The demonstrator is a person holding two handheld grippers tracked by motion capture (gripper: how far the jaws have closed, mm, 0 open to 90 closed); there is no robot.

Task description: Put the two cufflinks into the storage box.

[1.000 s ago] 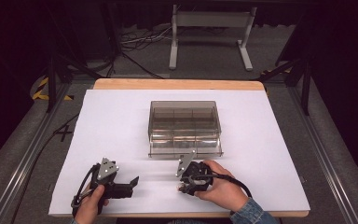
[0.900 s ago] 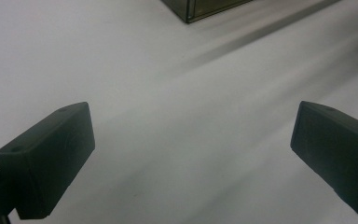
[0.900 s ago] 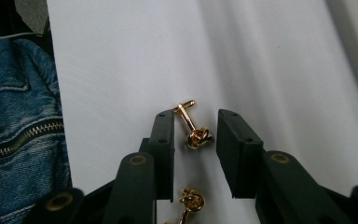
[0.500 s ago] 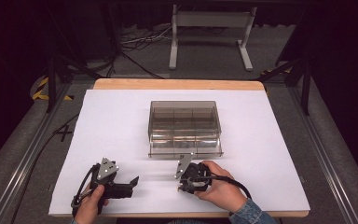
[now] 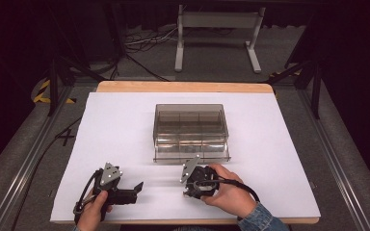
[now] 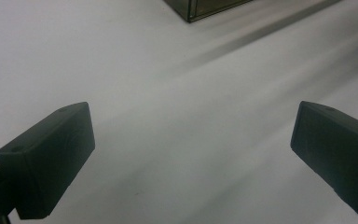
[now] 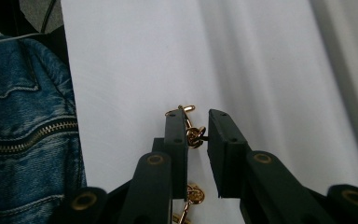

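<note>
The right gripper [image 7: 197, 133] is pinching a gold chain [image 7: 195, 136] (keep squeezing gently); the left gripper [image 6: 191, 154] is spread wide.

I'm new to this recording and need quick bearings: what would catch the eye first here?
A clear plastic compartment box sits mid-table on the white sheet. In the right gripper view, the right gripper has a small gold chain between its nearly closed jaws. The left gripper hangs wide open over bare sheet near the table's front edge.
</note>
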